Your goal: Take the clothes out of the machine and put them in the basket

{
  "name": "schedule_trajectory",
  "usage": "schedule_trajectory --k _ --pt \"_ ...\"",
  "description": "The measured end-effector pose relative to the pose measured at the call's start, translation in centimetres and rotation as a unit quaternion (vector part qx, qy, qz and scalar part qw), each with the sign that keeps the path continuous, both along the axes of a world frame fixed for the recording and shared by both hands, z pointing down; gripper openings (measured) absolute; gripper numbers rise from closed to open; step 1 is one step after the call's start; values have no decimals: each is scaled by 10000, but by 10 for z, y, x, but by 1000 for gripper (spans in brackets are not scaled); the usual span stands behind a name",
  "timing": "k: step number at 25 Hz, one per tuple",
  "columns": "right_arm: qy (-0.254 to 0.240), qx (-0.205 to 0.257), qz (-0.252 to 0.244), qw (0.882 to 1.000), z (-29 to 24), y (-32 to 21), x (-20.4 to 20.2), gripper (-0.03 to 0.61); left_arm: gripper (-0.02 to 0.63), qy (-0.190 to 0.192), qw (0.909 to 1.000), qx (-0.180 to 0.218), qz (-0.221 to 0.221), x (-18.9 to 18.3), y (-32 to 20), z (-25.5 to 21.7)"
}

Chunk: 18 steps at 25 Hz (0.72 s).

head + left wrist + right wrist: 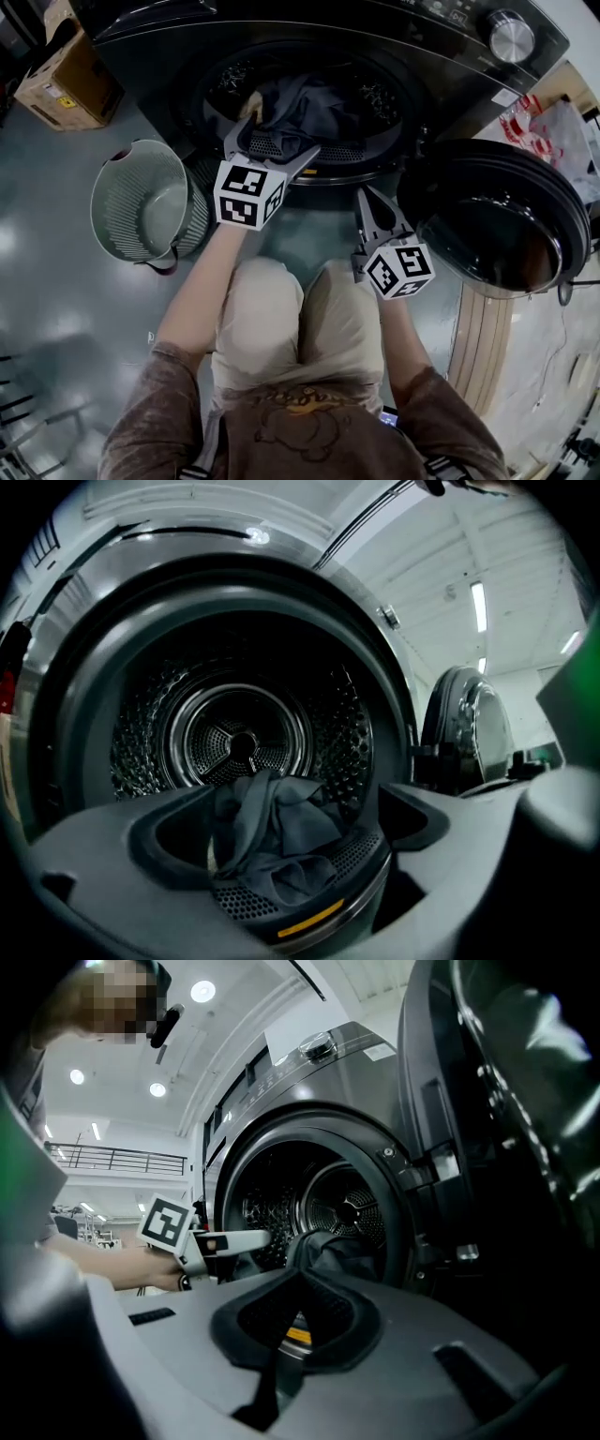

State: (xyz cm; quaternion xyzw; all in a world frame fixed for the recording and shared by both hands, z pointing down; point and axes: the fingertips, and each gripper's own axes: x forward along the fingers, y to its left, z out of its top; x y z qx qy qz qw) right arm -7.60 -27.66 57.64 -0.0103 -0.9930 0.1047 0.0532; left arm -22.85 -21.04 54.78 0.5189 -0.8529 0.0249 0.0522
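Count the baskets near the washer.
1: a green basket on the floor, left of the open drum and of the left tongs. None looks hidden.

Holds left gripper (277,141) forward, jaws wide apart; holds right gripper (366,199) further back, jaws together.

dim overall; ceiling lights (202,991) glare, fisheye edges bend and blacken, glossy floor (56,281) shows soft reflections.
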Motion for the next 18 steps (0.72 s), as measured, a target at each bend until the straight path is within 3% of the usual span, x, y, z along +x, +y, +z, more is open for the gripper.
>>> schedule_trajectory --k 4,9,14,18 --pt "74 9 8 10000 5 0 5 -3 556 5 9989 -430 199 -27 -29 21" --pt "110 -53 144 9998 8 -8 12 -3 578 -184 9969 -746 141 -59 -66 33" --pt "108 -148 315 9993 11 -15 17 -3 580 -447 9882 -1445 244 -74 -100 54" --pt "128 -187 404 9989 12 -20 18 -3 580 -437 9842 -1684 336 -89 -114 66"
